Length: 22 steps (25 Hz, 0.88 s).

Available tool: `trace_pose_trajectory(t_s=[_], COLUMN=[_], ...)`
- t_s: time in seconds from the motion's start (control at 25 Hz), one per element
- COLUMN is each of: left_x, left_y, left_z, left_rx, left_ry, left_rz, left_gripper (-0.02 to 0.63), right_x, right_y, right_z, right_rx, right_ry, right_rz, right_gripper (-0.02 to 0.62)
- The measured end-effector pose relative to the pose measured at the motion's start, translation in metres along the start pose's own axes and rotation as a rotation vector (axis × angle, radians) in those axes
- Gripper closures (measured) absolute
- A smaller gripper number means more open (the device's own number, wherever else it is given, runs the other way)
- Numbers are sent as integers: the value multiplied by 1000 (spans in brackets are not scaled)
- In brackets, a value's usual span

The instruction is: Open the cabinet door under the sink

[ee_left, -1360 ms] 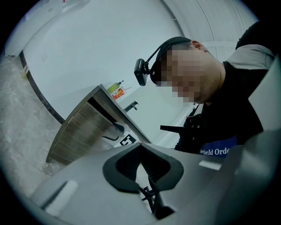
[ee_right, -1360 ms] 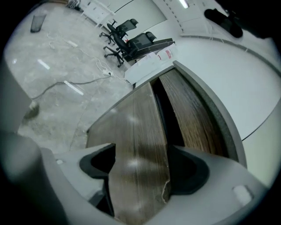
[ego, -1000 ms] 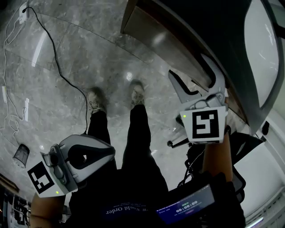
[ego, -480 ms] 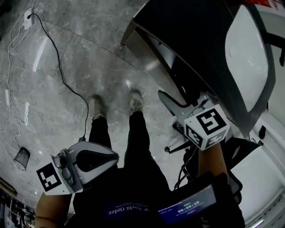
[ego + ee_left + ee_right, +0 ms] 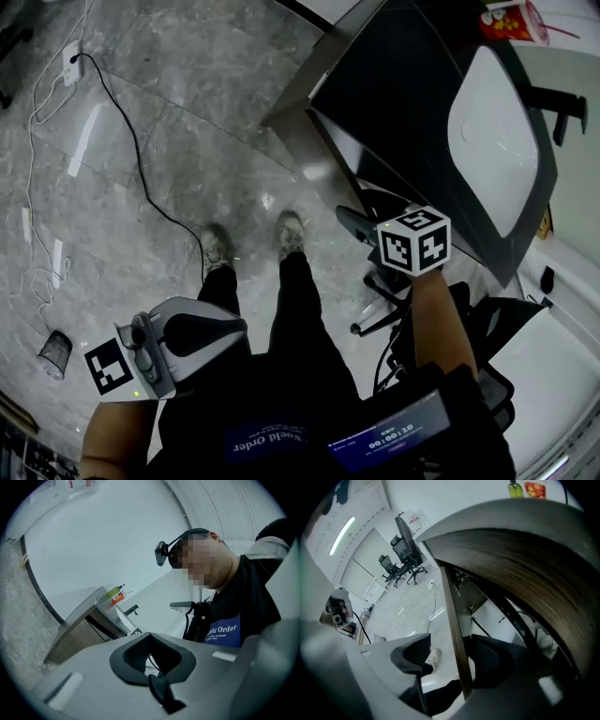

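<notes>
The sink cabinet has a dark top (image 5: 403, 84) with a white basin (image 5: 495, 141). Its wood door (image 5: 314, 155) stands ajar, and the thin door edge (image 5: 453, 620) runs between the jaws of my right gripper (image 5: 450, 656). The jaws have just been closing. One pad (image 5: 487, 660) sits against the door, while the other pad (image 5: 412, 652) stands apart from it. In the head view the right gripper (image 5: 352, 220) points down at the door under its marker cube (image 5: 413, 241). My left gripper (image 5: 242, 328) hangs by the person's left thigh, away from the cabinet, its tips together on nothing (image 5: 150, 635).
A black cable (image 5: 141, 159) and white cords (image 5: 37, 234) lie on the marble floor, with a small basket (image 5: 54, 354) at the left. A tap (image 5: 561, 101) and a red pack (image 5: 511, 22) stand by the basin. The person's shoes (image 5: 292, 230) are near the door. Office chairs (image 5: 401, 559) stand far off.
The right gripper has rolled, showing other cube faces, and sunk over the door's edge. The left gripper has risen a little. The view now takes in more of the cabinet top.
</notes>
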<state>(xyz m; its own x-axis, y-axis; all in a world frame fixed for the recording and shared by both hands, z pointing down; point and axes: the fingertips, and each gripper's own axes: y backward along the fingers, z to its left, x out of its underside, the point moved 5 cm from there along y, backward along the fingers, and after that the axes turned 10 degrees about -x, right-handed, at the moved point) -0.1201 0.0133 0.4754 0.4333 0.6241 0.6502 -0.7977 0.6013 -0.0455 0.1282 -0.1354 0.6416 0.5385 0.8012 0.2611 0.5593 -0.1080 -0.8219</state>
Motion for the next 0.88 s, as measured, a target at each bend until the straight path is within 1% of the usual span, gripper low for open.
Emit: trace_pose_trajectory(t_s=[0.16, 0.24, 0.28, 0.32, 0.4, 0.6, 0.76, 0.88], left_x=[-26, -41, -50, -59, -73, -94, -119, -138], left_y=[26, 35, 37, 37, 34, 11, -11, -33], left_z=[-5, -3, -1, 2, 6, 17, 27, 30], left_rx=[34, 36, 31, 25, 16, 16, 10, 2], left_ry=[-51, -89, -109, -128, -156, -220, -208, -204], left_rz=[18, 39, 44, 42, 35, 89, 108, 131], left_gripper=[606, 606, 606, 606, 606, 606, 606, 606], right_x=[7, 13, 13, 13, 14, 19, 22, 23], right_y=[-19, -25, -26, -27, -26, -27, -37, -39], right_z=[1, 1, -1, -3, -7, -3, 9, 15], right_rx=[191, 266, 292, 307, 310, 300, 236, 199], right_ry=[87, 115, 114, 100, 56, 15, -66, -88], right_rz=[147, 190, 190, 175, 133, 91, 63, 82], right_gripper=[324, 330, 355, 398, 495, 505, 506, 506])
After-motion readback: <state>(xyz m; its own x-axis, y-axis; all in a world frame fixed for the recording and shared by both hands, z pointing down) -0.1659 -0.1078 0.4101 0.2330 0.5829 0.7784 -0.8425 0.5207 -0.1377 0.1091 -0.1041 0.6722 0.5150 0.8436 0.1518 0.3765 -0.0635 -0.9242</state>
